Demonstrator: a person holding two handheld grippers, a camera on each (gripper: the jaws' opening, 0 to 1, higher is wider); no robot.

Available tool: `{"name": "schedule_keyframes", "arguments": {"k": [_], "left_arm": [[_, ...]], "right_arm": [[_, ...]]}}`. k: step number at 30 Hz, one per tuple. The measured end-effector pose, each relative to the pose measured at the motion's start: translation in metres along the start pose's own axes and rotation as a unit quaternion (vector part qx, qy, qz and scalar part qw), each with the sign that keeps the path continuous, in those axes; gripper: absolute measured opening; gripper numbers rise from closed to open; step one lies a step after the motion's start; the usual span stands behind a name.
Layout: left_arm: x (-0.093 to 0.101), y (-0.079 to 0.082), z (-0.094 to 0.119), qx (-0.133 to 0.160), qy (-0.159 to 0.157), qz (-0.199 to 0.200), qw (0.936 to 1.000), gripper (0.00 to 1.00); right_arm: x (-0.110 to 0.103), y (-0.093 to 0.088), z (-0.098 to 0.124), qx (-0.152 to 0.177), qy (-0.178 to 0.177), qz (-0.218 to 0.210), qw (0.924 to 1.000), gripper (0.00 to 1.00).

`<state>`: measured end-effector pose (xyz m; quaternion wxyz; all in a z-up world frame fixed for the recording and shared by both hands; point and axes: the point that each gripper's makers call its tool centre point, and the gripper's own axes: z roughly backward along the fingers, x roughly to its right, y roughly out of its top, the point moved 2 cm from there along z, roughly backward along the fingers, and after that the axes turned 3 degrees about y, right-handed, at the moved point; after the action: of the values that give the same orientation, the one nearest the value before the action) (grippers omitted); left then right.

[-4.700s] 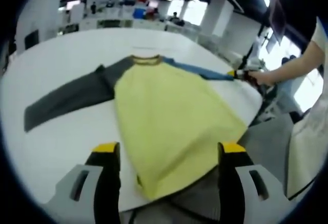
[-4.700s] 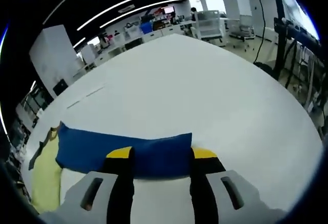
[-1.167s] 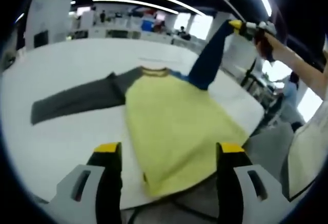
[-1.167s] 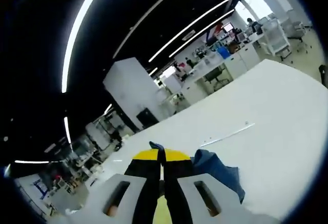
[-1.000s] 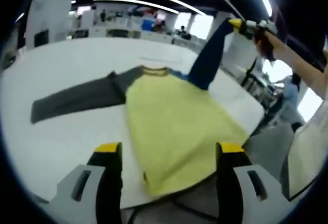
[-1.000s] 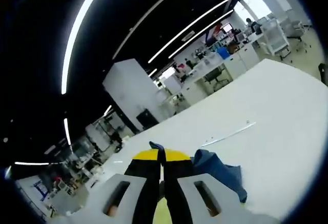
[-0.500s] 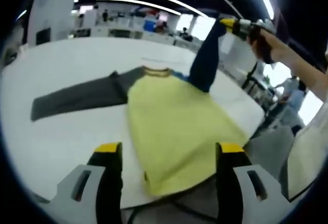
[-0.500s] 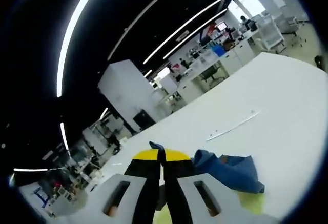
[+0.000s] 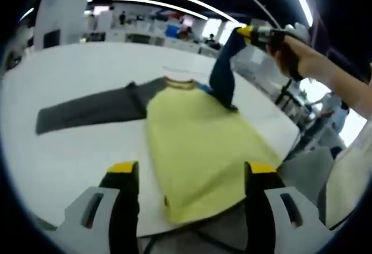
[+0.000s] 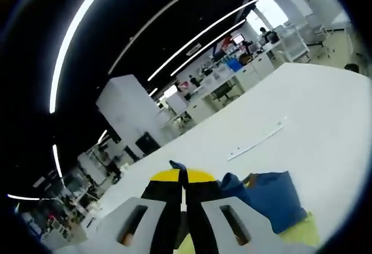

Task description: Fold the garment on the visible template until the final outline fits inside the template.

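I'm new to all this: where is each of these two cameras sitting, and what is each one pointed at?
Left gripper view: rides on the left gripper, its jaws open, near the table edge, facing across the yellow shirt with its grey sleeve; the person's hand and the right gripper show at upper right.
Right gripper view: rides on the right gripper, held up, facing across the table toward the office; its jaws pinch the blue sleeve.
Shared: the blue sleeve, the yellow shirt, the white table.

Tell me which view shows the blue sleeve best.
The left gripper view: the blue sleeve hangs there full length from the right gripper down to the yellow shirt. The right gripper view has a bunched part of it beside the shut jaws.
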<state>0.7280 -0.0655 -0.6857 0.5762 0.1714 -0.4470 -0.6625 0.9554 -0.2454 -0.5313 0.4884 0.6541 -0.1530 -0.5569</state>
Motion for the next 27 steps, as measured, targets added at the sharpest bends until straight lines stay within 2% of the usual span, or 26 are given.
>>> {"name": "schedule_keyframes", "arguments": {"k": [7, 18, 27], "left_arm": [[-0.004, -0.001, 0.003, 0.004, 0.006, 0.011, 0.9999, 0.70], [-0.007, -0.004, 0.004, 0.004, 0.012, 0.029, 0.9995, 0.70], [-0.006, -0.005, 0.002, 0.000, 0.012, 0.033, 0.9994, 0.70]], "right_arm": [[0.002, -0.022, -0.022, -0.004, -0.021, 0.011, 0.9997, 0.01], [0.005, -0.052, -0.036, -0.028, -0.037, 0.012, 0.9988, 0.01], [0.014, -0.090, -0.049, -0.068, -0.042, 0.047, 0.9957, 0.01]]}}
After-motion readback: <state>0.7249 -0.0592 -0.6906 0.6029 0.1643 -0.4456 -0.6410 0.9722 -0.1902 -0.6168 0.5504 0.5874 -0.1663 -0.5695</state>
